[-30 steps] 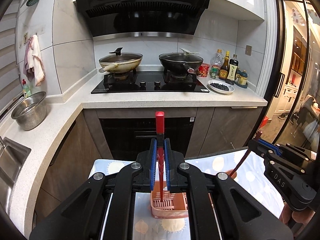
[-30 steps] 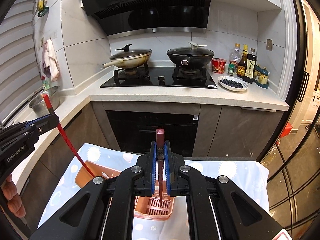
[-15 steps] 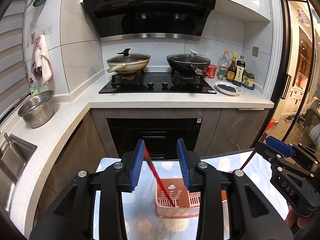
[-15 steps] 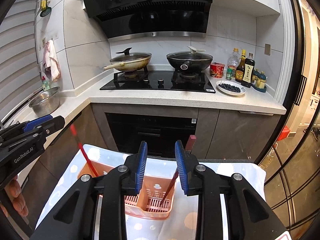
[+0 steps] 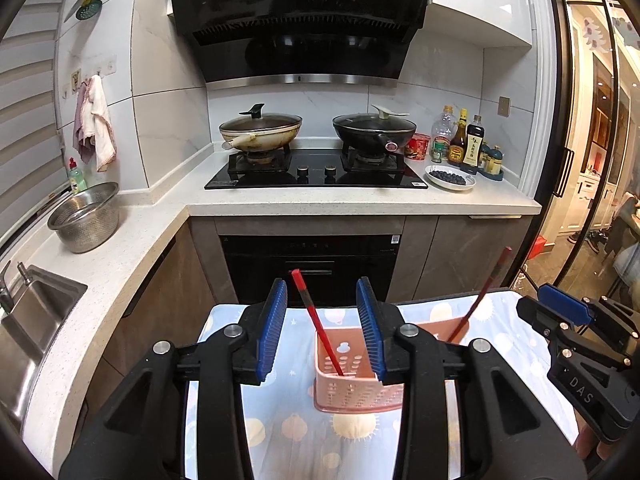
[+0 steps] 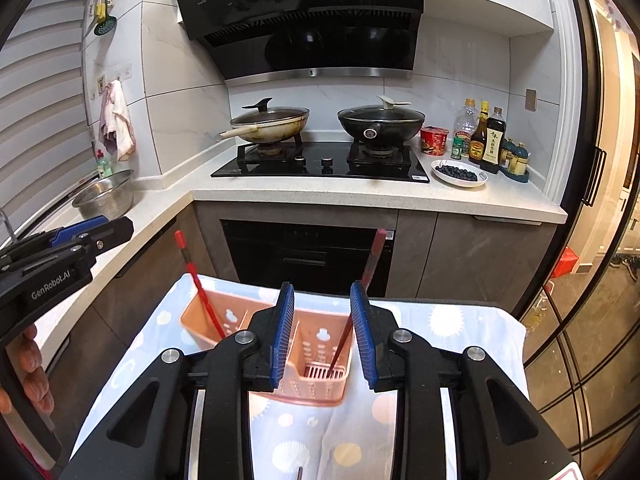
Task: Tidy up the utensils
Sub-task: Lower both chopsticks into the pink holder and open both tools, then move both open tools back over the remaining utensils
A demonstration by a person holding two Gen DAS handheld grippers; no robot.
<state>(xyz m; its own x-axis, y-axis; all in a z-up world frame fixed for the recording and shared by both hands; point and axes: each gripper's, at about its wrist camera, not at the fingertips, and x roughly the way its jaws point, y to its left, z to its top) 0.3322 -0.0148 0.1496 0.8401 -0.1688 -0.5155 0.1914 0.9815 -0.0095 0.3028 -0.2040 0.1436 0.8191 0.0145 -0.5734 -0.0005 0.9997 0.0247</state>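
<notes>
Through the left wrist camera, the left gripper [image 5: 322,330] stands with its blue-padded jaws parted and nothing pressed between them; a bright red plastic chopstick [image 5: 316,322] leans free in the gap, its lower end resting in the near-left compartment of the pink perforated plastic utensil caddy [image 5: 352,388], which sits on a pale blue patterned cloth [image 5: 288,432] over the small table. Off to the right, a darker red chopstick [image 5: 482,294] leans from the caddy's far-right part, with the right gripper [image 5: 560,312] just beside it. Through the right wrist camera, that gripper's jaws are likewise apart, and the darker chopstick rises between the pads, apparently touching neither, though the right pad sits so close that contact cannot be ruled out. Its tip rests on the slotted floor of the near compartment. The bright red one stands at the caddy's left end, near the left gripper at the frame's left edge, where a person's fingers show beneath it. Both sticks look delivered, so the step in hand is a clean retreat: keep the jaws spread, draw each tool straight back toward the near side, and avoid brushing the leaning sticks, which could tip out or drag the light caddy across the cloth.
</notes>
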